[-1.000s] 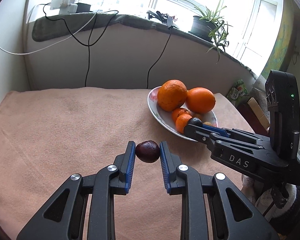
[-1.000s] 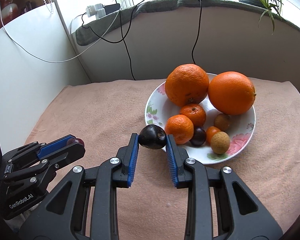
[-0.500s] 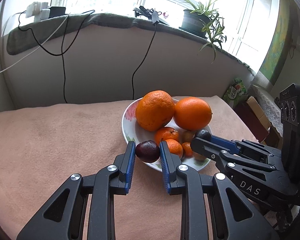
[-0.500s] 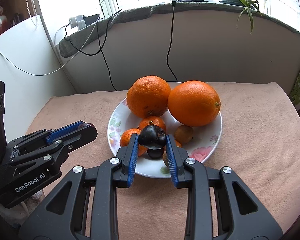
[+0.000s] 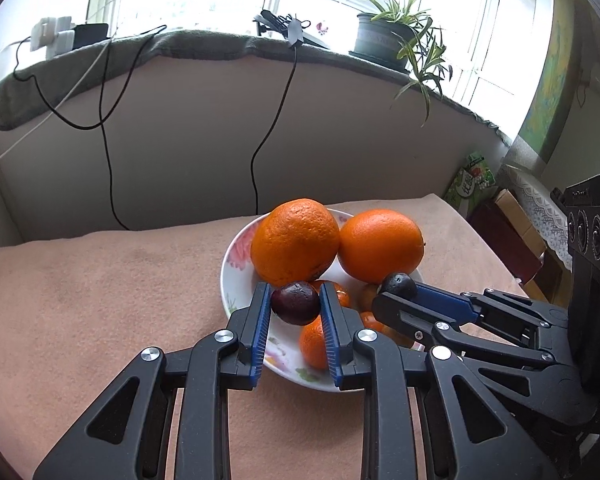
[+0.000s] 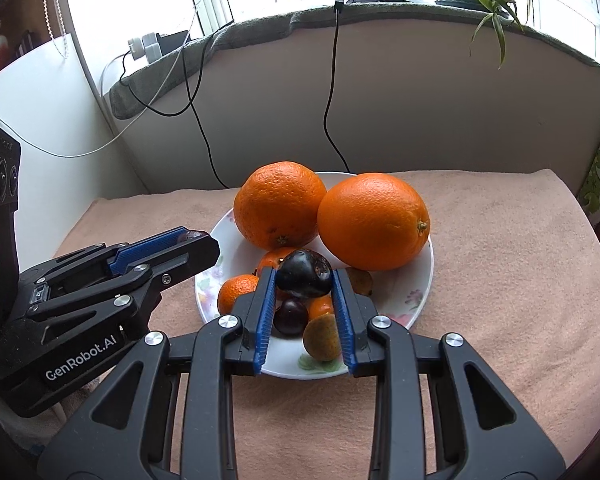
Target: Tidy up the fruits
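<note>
- Over the near rim of the plate point(image 6: 422, 300), we hold two dark plums, one in each gripper.
- Our left gripper point(image 5: 295, 309) is closed on a reddish plum point(image 5: 295, 303), which hangs above the plate's near-left edge.
- Our right gripper point(image 6: 304, 280) is clamped on a darker plum point(image 6: 305, 273), above the small fruit at the plate's front.
- On the plate, two large oranges point(image 6: 281, 205) point(image 6: 374, 221) sit side by side at the back, touching.
- In front of the oranges lie small mandarins point(image 6: 236, 298), another plum point(image 6: 291, 317) and a greenish-brown round fruit point(image 6: 322, 338).
- The plate rests on a pinkish cloth-covered surface point(image 6: 500, 280).
- Behind the plate, black cables point(image 6: 332, 92) hang from the windowsill.
</note>
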`<action>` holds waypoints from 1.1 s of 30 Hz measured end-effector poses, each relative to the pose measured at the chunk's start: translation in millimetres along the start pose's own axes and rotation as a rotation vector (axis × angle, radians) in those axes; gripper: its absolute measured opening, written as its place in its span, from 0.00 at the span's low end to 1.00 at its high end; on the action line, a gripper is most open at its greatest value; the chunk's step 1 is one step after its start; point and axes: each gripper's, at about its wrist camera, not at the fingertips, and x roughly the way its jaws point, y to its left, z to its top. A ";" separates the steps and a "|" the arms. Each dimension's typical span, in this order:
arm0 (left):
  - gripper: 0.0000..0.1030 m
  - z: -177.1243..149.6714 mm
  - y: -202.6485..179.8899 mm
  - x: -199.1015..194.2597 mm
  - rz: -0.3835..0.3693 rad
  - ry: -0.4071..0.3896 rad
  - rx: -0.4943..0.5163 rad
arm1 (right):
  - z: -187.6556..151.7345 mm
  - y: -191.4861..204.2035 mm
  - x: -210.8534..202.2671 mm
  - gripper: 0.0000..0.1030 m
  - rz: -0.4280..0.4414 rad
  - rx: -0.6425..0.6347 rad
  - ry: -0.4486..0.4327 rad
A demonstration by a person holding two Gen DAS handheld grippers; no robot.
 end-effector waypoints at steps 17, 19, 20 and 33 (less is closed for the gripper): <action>0.42 2.2 1.7 -14.0 0.029 -0.033 -0.006 | 0.2 -3.3 -15.3 0.59 -0.041 0.006 -0.044; 0.49 2.0 1.7 -17.2 0.040 -0.038 -0.010 | -0.4 -4.3 -17.3 0.62 -0.047 0.009 -0.046; 0.50 1.8 2.0 -18.7 0.043 -0.040 -0.012 | -1.1 -5.2 -19.0 0.64 -0.052 0.013 -0.050; 0.70 -16.4 -3.6 -53.6 0.100 -0.066 -0.016 | -11.3 -4.4 -51.5 0.89 -0.099 -0.004 -0.112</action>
